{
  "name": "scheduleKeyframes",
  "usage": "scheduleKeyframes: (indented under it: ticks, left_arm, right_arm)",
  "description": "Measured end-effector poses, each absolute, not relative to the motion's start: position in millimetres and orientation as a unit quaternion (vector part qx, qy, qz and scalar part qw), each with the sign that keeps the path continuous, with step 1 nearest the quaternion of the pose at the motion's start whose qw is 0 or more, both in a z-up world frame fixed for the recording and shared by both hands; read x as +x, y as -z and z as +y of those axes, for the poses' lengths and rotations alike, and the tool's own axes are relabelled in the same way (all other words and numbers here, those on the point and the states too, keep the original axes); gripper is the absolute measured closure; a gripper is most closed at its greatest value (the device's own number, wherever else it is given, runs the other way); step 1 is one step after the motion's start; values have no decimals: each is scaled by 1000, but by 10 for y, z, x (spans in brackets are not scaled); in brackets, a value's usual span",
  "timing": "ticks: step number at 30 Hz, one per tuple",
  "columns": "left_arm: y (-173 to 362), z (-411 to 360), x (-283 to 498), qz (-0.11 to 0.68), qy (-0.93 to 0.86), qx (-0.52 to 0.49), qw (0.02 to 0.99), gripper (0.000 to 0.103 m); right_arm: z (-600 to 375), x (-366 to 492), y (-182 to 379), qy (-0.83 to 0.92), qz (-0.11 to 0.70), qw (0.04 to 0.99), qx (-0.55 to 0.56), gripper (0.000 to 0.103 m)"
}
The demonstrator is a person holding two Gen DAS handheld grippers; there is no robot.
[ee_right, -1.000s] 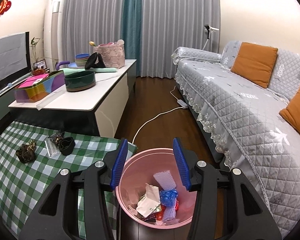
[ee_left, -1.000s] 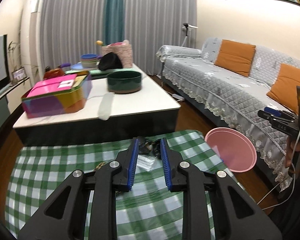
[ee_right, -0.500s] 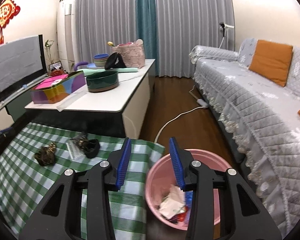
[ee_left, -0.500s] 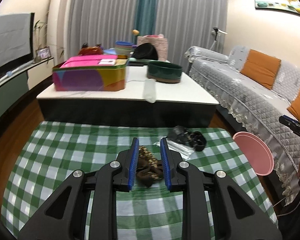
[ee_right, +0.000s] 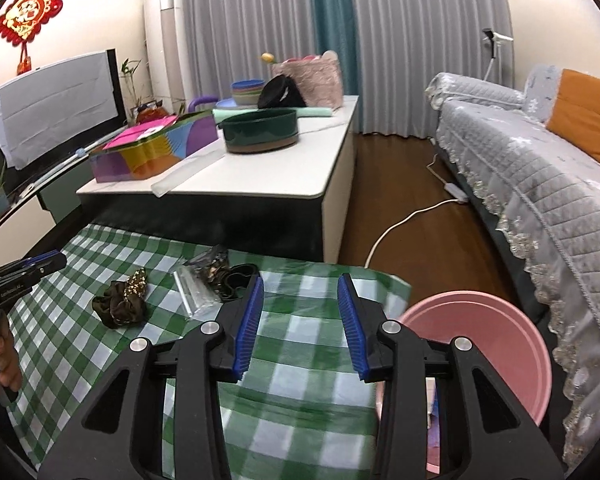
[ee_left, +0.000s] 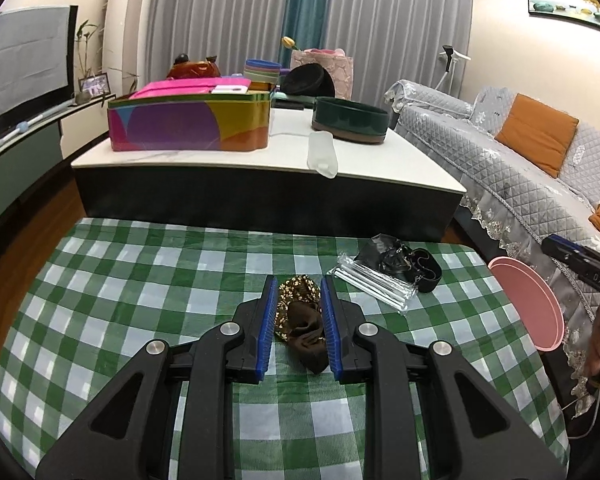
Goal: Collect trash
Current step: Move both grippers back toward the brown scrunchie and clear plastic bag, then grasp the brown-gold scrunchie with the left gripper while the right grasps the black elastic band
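Crumpled brown scrunchie, gold-speckled on its far half.

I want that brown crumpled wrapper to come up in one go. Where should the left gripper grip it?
Probably across the bunched dark middle of the brown wrapper, coming down from above: the left gripper already straddles it, and the speckled far end looks thin.

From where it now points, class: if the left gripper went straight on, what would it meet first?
The brown crumpled wrapper lying between the left gripper fingers; depth is unclear, probably no contact yet.
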State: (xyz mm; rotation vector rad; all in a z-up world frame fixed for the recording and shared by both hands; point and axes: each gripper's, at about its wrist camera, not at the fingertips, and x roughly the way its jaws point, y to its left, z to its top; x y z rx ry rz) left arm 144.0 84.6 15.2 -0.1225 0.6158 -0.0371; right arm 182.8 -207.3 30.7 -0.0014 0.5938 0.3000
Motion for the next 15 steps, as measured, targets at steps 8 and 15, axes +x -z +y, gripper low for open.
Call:
scheduleKeyframes:
  ticks: [8,15]
  left_arm:
    - [70,831,1637,328,19,-64,942,79]
    - [247,809,1754,353,23,-67,933,65]
  right_arm:
    - [-1779,2140,-58,-170,312,935,0,64]
    - [-1578,2387,140,-190,335,923,9,64]
